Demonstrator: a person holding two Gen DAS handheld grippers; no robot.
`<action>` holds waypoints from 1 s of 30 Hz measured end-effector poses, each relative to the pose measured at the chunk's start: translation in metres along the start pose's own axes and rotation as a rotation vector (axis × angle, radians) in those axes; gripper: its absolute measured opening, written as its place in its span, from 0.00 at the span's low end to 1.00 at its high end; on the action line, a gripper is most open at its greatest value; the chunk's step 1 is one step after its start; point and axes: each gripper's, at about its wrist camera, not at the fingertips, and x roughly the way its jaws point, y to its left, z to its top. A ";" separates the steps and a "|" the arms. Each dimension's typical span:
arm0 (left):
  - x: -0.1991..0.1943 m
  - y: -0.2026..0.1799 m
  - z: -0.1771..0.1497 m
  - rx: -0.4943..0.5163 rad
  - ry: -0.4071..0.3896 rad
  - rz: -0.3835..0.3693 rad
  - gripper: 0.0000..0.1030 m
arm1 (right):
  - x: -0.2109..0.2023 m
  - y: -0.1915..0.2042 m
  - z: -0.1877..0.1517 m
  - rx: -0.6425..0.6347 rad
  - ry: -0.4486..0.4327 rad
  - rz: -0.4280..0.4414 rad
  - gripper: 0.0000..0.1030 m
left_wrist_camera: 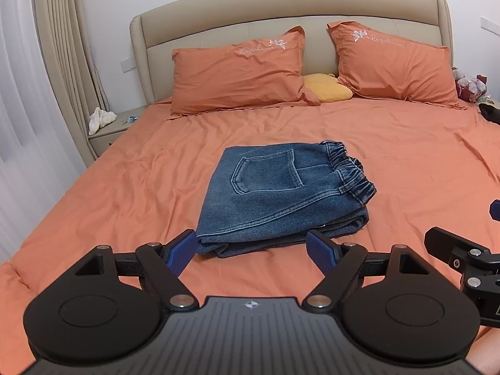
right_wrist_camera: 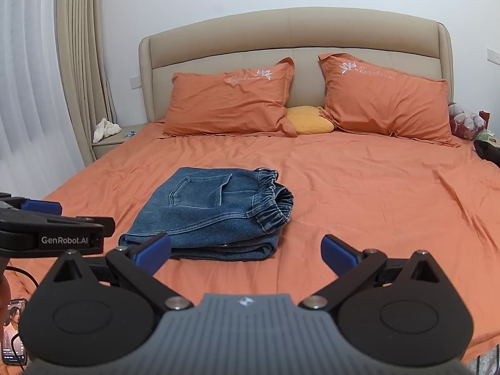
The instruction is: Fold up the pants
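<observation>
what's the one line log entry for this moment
pants: folded, on bed | left gripper: open, empty | right gripper: open, empty | contact: none

The phone [right_wrist_camera: 14, 331] and dark object [left_wrist_camera: 492, 111] are cut off by frame edges.

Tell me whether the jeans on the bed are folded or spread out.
Folded. The jeans lie as a compact stack on the orange bedsheet, layered edges showing at the near side, back pocket on top, elastic waistband bunched at the right.
</observation>
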 end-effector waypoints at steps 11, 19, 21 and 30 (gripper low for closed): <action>0.000 0.000 0.000 -0.001 -0.001 -0.004 0.90 | 0.001 -0.001 0.000 0.004 0.002 0.002 0.95; 0.002 0.000 -0.001 0.005 -0.001 -0.007 0.90 | 0.001 -0.001 0.000 0.007 0.006 0.002 0.95; 0.001 0.000 -0.001 0.005 -0.001 -0.006 0.90 | 0.001 0.000 0.000 0.009 0.006 0.004 0.95; 0.003 0.003 -0.002 0.006 -0.008 -0.031 0.90 | 0.001 0.000 -0.001 0.015 0.012 0.004 0.95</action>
